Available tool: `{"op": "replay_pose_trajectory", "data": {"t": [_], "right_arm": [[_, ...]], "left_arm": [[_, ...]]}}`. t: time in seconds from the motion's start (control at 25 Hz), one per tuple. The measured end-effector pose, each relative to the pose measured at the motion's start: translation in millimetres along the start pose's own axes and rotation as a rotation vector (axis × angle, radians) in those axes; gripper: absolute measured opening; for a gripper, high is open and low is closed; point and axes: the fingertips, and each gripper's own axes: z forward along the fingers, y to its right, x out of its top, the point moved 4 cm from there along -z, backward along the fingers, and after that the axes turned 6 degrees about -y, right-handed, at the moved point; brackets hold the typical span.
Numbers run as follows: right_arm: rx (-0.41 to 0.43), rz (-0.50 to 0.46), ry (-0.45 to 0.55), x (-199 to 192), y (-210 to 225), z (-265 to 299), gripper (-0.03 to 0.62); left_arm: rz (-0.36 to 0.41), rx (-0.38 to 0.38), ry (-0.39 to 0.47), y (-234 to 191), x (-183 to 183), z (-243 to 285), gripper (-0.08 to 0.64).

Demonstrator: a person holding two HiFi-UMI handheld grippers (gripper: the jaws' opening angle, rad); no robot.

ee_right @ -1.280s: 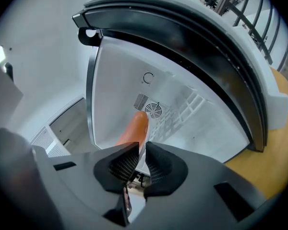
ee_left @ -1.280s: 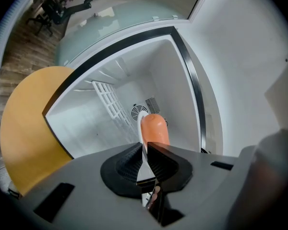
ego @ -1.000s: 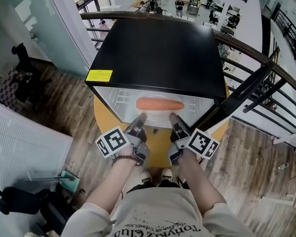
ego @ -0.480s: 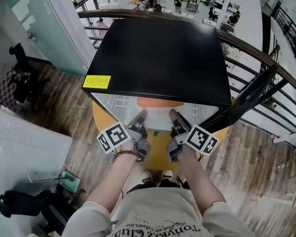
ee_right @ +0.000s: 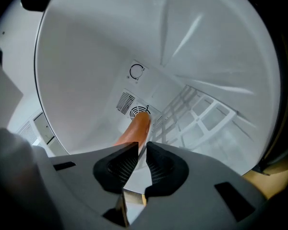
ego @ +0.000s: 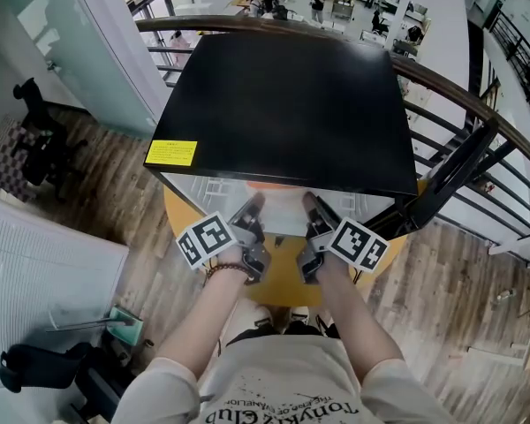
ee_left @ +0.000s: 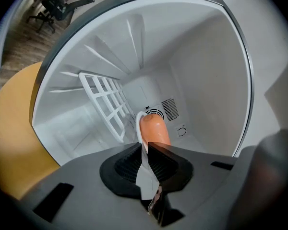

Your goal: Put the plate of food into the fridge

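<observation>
A white plate [ego: 281,223] carrying an orange sausage [ee_left: 153,131] is held at its near rim by both grippers. My left gripper [ego: 250,208] is shut on the rim's left side and my right gripper [ego: 310,207] on its right side. The right jaws have just been opening slightly, with the rim [ee_right: 134,178] still between the pads. Most of the plate is inside the open white cavity of the small black fridge [ego: 283,104]. In the head view only an orange sliver of sausage [ego: 274,185] shows under the fridge's top edge. It points at the rear fan vent [ee_left: 156,113].
A white wire rack [ee_left: 108,104] lies inside the fridge beside the plate. The fridge stands on a round yellow table [ego: 283,272]. A dark curved railing [ego: 459,95] runs behind and to the right. Wooden floor surrounds the table, and my shoes show below it.
Both grippers have pushed the plate forward and a little down into the fridge. The sausage, fully visible a second ago, is now almost hidden under the fridge's black top.
</observation>
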Motion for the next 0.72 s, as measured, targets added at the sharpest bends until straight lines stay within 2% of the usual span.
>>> {"op": "replay_pose_trajectory", "data": {"t": [0.28, 0.72], "right_arm": [[-0.017, -0.010, -0.003, 3.0, 2.3, 6.0, 0.071], [-0.096, -0.111, -0.017, 6.7, -0.4, 7.9, 0.100]], "left_arm": [[0.009, 0.014, -0.008, -1.7, 5.1, 6.0, 0.052], [0.054, 0.037, -0.021, -1.0, 7.0, 10.5, 0.064]]}}
